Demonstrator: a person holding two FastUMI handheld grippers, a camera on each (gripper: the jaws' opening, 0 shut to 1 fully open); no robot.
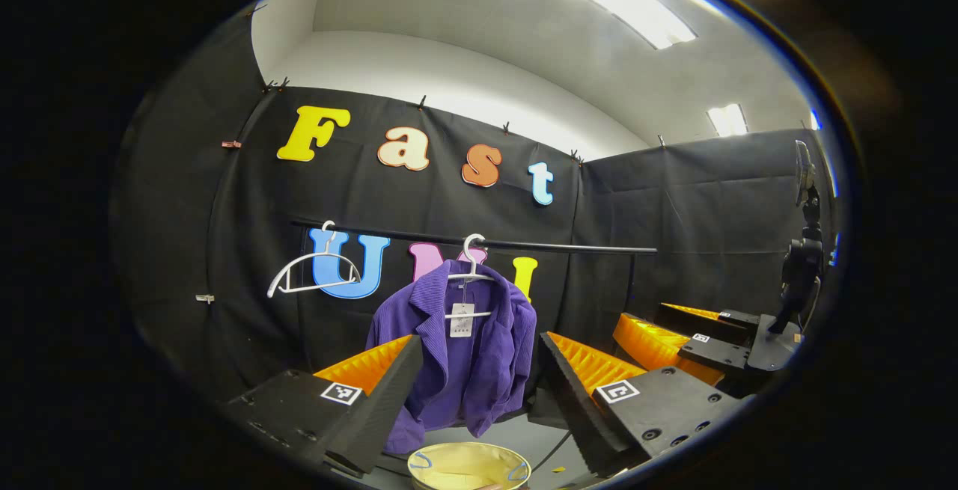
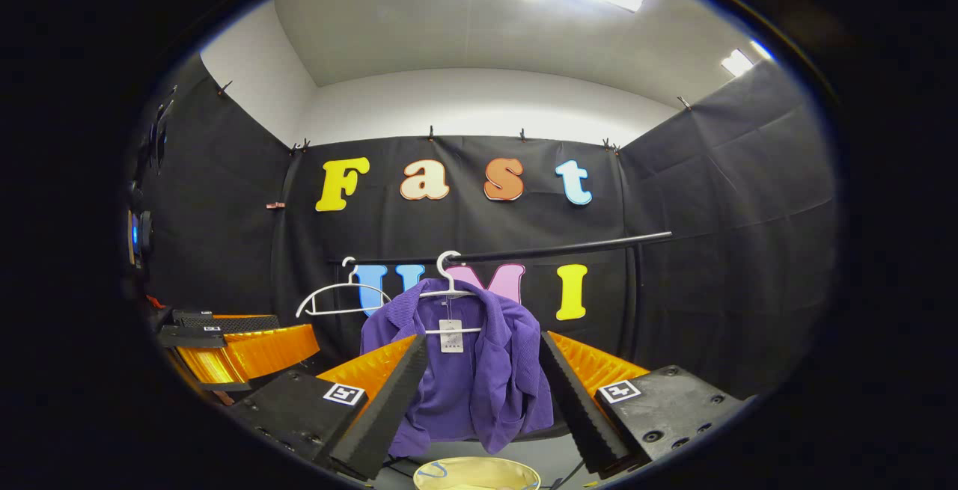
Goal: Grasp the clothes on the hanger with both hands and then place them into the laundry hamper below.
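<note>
Two grippers up, both aimed at the rail (image 1: 479,242). From my left gripper (image 1: 479,393) view, jaws stand wide apart, nothing between them; I see the purple jacket (image 1: 464,348) through the gap, well beyond the fingertips. Jacket hangs on a white hanger (image 1: 471,269) hooked over the black rail, front open, a tag (image 1: 461,320) dangling at the collar. A second white hanger (image 1: 310,269) hangs bare on the same rail, to the left of the jacket. Pale yellow laundry hamper (image 1: 465,466) sits below the jacket at the bottom edge, only its rim and part of the inside in sight. Right gripper (image 1: 696,337) shows far right in this view, off to the side, apart from the jacket.

From my right gripper (image 2: 483,393) view, same story: jaws spread wide, holding nothing, purple jacket (image 2: 464,363) framed between the fingers but not touched. Hamper rim (image 2: 477,471) shows at the bottom, under the jacket. Left gripper (image 2: 224,348) is low on the left edge there.
</note>
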